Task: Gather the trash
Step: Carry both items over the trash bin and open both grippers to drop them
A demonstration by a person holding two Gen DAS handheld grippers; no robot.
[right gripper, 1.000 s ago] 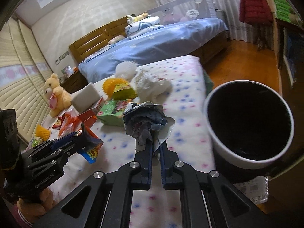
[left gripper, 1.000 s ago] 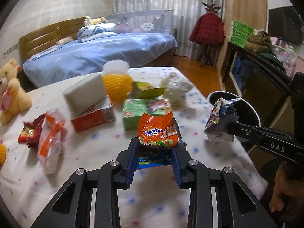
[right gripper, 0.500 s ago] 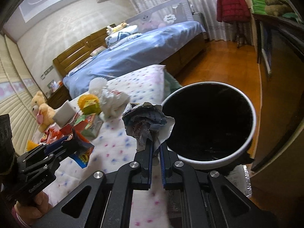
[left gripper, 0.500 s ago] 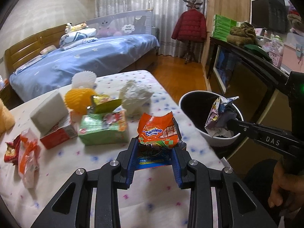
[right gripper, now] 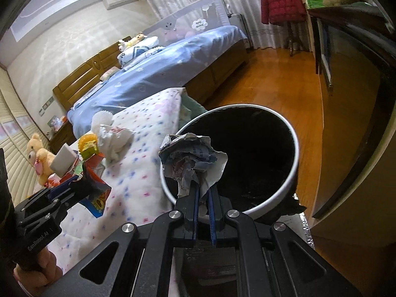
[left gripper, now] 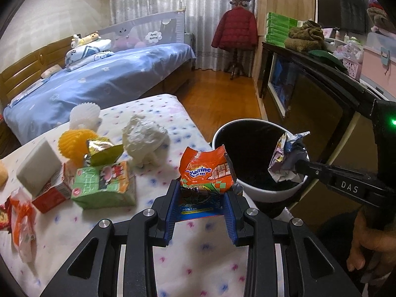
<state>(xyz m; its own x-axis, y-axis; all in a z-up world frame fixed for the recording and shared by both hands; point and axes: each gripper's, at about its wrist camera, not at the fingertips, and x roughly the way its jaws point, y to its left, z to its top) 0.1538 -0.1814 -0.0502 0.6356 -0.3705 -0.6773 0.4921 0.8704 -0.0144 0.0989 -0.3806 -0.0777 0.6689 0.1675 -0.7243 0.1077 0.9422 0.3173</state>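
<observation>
Grippers are nearing the black bin (right gripper: 292,153); right gripper (right gripper: 203,198), clamping a crumpled wrapper (right gripper: 191,158), is now holding it over the rim; left gripper (left gripper: 201,198), gripping an orange snack packet (left gripper: 206,170), is trailing above the dotted bedspread (left gripper: 193,267), closer than a second ago.

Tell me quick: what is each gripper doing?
Left gripper: shut on the orange snack wrapper.
Right gripper: shut on the crumpled wrapper, over the bin.

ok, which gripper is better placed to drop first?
Right. The right gripper holds its crumpled wrapper over the bin rim; the left gripper's orange Ovaltine packet looks short of it.
</observation>
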